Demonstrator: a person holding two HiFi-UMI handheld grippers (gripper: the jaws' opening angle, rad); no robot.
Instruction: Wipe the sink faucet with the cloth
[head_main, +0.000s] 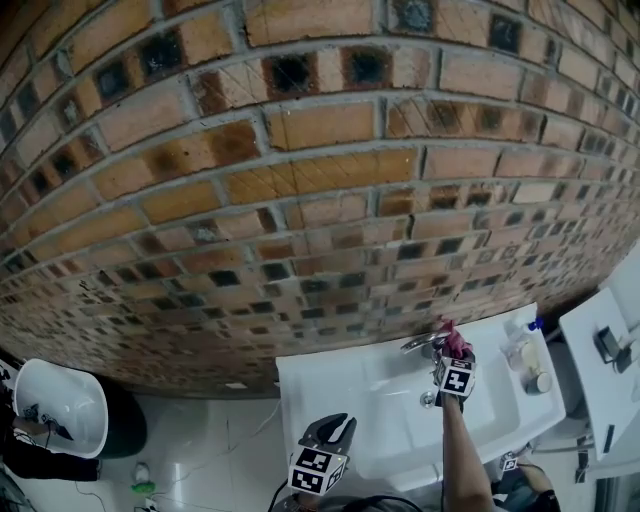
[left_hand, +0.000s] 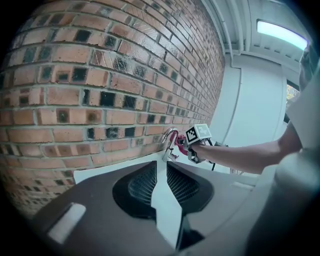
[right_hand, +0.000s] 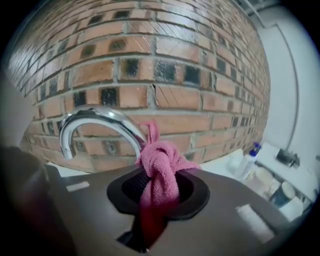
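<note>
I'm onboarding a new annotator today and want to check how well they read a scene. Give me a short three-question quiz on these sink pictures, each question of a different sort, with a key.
1. Fill in: the wall behind the white sink is made of ___.
2. True or false: the left gripper is shut on the pink cloth.
3. Where does the right gripper hold the cloth? A) flat in the sink basin; B) up at the arched spout of the faucet; C) draped over the left gripper.

Key: 1 brick. 2 false: its jaws stand apart with nothing between them. 3 B.
</note>
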